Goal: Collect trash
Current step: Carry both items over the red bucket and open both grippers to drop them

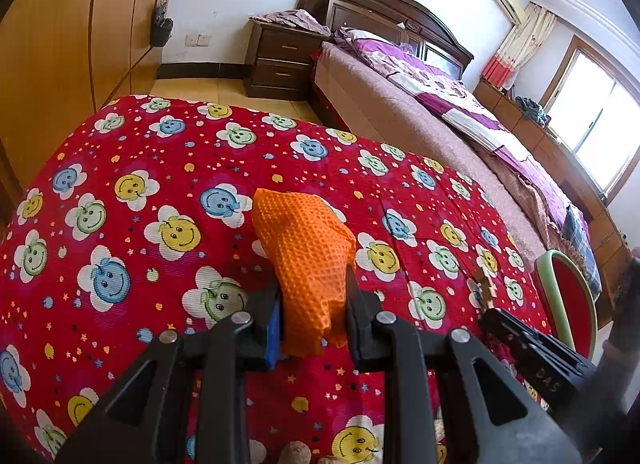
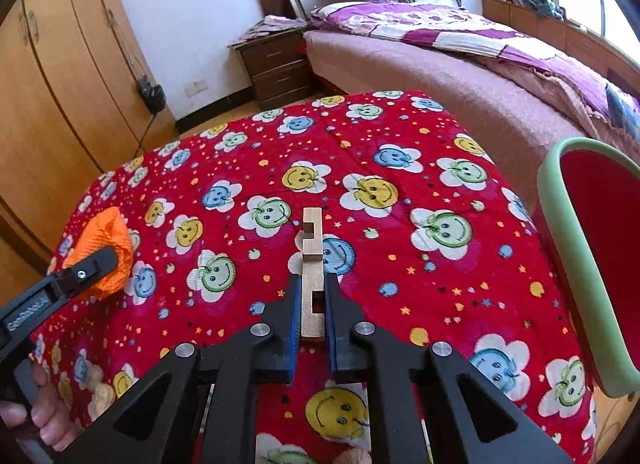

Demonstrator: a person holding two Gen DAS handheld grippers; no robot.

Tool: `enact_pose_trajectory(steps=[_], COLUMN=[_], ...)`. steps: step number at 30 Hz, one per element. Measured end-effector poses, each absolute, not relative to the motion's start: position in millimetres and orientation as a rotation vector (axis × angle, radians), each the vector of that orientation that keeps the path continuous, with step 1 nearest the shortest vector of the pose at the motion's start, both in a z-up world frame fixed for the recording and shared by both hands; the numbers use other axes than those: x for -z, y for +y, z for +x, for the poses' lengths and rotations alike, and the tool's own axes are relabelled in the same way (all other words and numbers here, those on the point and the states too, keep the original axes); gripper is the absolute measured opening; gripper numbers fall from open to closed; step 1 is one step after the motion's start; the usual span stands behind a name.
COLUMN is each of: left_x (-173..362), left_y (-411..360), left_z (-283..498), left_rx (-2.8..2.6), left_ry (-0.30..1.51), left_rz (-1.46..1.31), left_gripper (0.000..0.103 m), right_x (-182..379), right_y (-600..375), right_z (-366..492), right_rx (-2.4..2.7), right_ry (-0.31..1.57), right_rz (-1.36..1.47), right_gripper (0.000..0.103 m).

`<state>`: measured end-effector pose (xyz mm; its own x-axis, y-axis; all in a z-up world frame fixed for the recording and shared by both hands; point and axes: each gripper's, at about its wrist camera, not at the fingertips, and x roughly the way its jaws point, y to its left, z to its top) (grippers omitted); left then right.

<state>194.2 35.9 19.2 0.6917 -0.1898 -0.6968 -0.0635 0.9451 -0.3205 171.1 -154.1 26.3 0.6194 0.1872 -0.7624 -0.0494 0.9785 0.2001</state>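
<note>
A crumpled orange waffle-textured cloth [image 1: 304, 240] sticks up from my left gripper [image 1: 314, 288], which is shut on its lower part above the red smiley-flower tablecloth [image 1: 140, 183]. The right wrist view shows the same orange cloth [image 2: 108, 240] at the far left, in the left gripper [image 2: 92, 264] held by a hand [image 2: 48, 420]. My right gripper [image 2: 313, 284] is shut on a pale notched wooden piece [image 2: 310, 232]; its blue pads press both sides and the far end pokes forward over the tablecloth [image 2: 400, 135]. In the left view that wooden piece [image 1: 484, 284] shows at the right.
A bin with a green rim [image 2: 560, 244] and red inside stands off the table's right edge, also seen as the bin rim [image 1: 546, 276]. Peanut shells [image 2: 96, 384] and a walnut [image 2: 356, 456] lie near the front edge. Beyond are a bed [image 2: 440, 75], nightstand [image 2: 272, 63] and wardrobe [image 2: 52, 83].
</note>
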Motion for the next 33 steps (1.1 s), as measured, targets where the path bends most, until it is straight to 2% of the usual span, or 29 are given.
enact_pose_trajectory(steps=[15, 33], left_x=[-46.7, -93.0], left_y=[2.9, -104.4], left_z=[177.5, 149.0], left_rx=[0.152, 0.333], left_ry=[0.793, 0.801], left_rz=[-0.282, -0.22], left_gripper=[0.025, 0.025], right_x=[-73.6, -95.4], right_y=[-208.6, -320.3], right_z=[123.3, 70.5], right_rx=[-0.138, -0.018], right_ry=[0.784, 0.68], right_rz=[0.255, 0.39], right_gripper=[0.01, 0.01])
